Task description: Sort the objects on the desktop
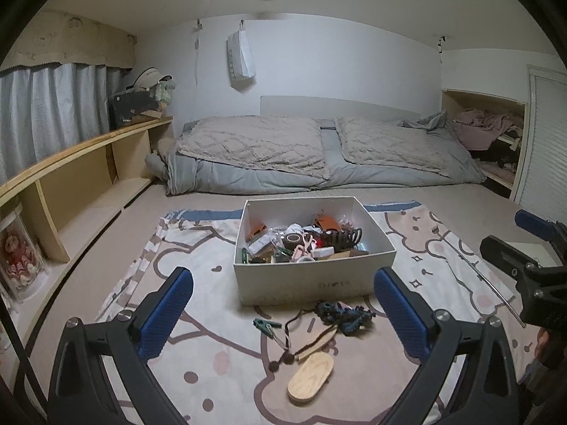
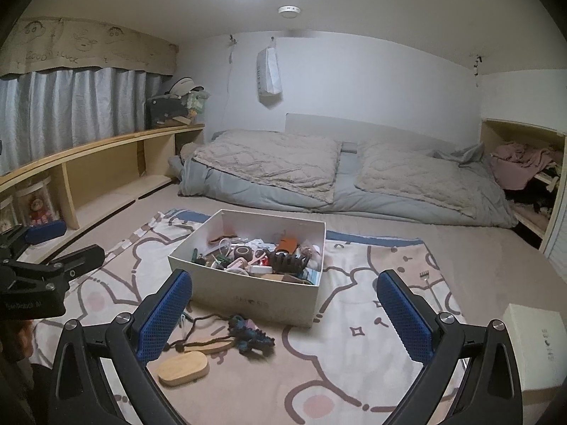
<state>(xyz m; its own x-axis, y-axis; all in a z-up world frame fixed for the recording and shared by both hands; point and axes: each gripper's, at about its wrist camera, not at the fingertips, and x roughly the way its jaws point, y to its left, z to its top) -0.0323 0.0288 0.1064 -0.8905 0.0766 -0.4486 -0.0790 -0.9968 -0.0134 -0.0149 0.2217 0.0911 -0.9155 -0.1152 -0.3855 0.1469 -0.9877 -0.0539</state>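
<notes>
Two grippers are hovering over the cartoon-print blanket [image 1: 198, 269] right now, and neither is gripping anything. The left gripper [image 1: 283, 313] is sitting with its blue pads spread wide, nothing between them, and the right gripper [image 2: 285, 315] is looking the same from its own camera. From the left view only part of the right one is showing at the frame edge.

The white cardboard box [image 1: 304, 283] is sitting on the blanket just ahead of both, stuffed with clutter: a dark hair claw [image 2: 287, 260], a tape roll [image 1: 293, 238], pink scissors [image 1: 305, 241], plus stuff too jumbled to make out.

Just in front of the box, loose on the blanket: a green clip [image 1: 265, 325], a dark blue knitted thing [image 1: 345, 315] I can't identify, a brown cord [image 1: 294, 322] and an oval wooden piece [image 1: 311, 377].

Over on the right, a second white box [image 2: 535, 347] is getting cut off by the frame, with a little metal fork-shaped tool [image 2: 428, 283] lying near it.
</notes>
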